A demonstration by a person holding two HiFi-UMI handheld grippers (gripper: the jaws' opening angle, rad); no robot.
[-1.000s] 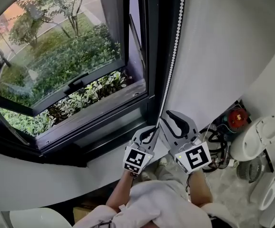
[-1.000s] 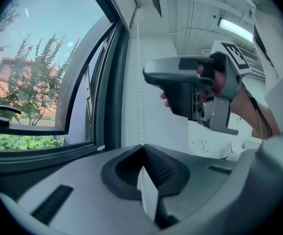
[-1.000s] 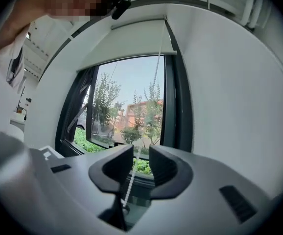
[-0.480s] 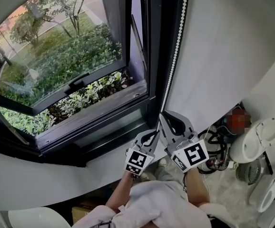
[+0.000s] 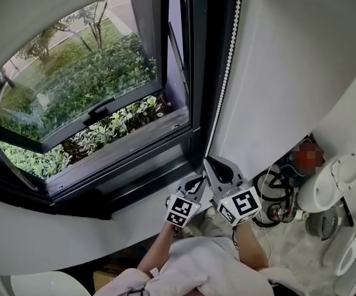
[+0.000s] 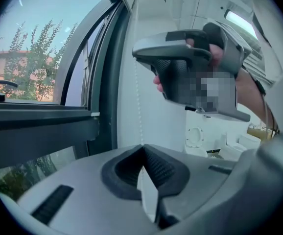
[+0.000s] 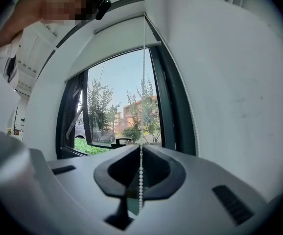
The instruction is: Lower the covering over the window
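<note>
Your right gripper (image 5: 211, 161) had just been closing its jaws, and they stood pinched on the bead chain (image 5: 225, 66), which ran up from them toward 12 o'clock beside the dark frame of the window (image 5: 92, 85). Your left gripper (image 5: 198, 180), just beside it at 8 o'clock, was clamped fully together too, with the chain dropping into its tips. The blind (image 5: 73, 5) covered only the top of the window, up at 11 o'clock, so most of the lowering looked left to do. The likely trouble was this: both grippers sat low, near the window's bottom edge, so little stroke remained. A pull slanted away from the wall (image 5: 289, 73) could have jammed the chain up top, and a light pinch could have let the beads pop through one by one. Those beads looked small, round, hard and smooth. The pads (image 7: 158, 170) were dark and ribbed in smooth grey bodies, and the blind was a matt white sheet.
</note>
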